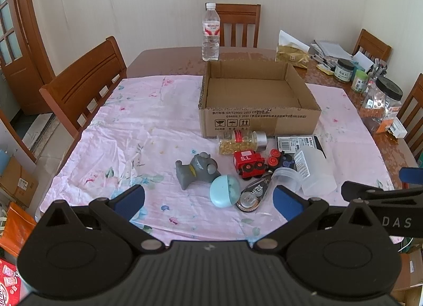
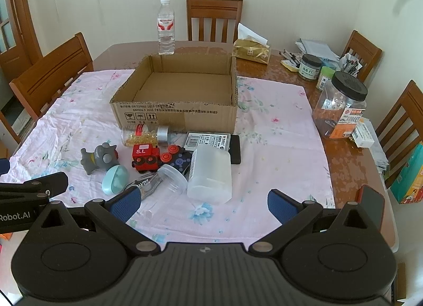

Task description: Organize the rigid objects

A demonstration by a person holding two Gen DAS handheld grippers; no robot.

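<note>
a: where are we?
b: nothing packed yet. the brown cardboard box (image 2: 174, 94) sits empty on the pink floral cloth (image 2: 277, 147), the pile just in front of it. my left gripper (image 1: 208, 200) and right gripper (image 2: 202, 203) both hang wide, holding nothing
a: first pick?
b: i'd judge the frosted plastic tub (image 2: 210, 174) lying on its side, nearest my right. it needs a spread grip, clear of the clear round jar (image 2: 171, 180) touching it
</note>
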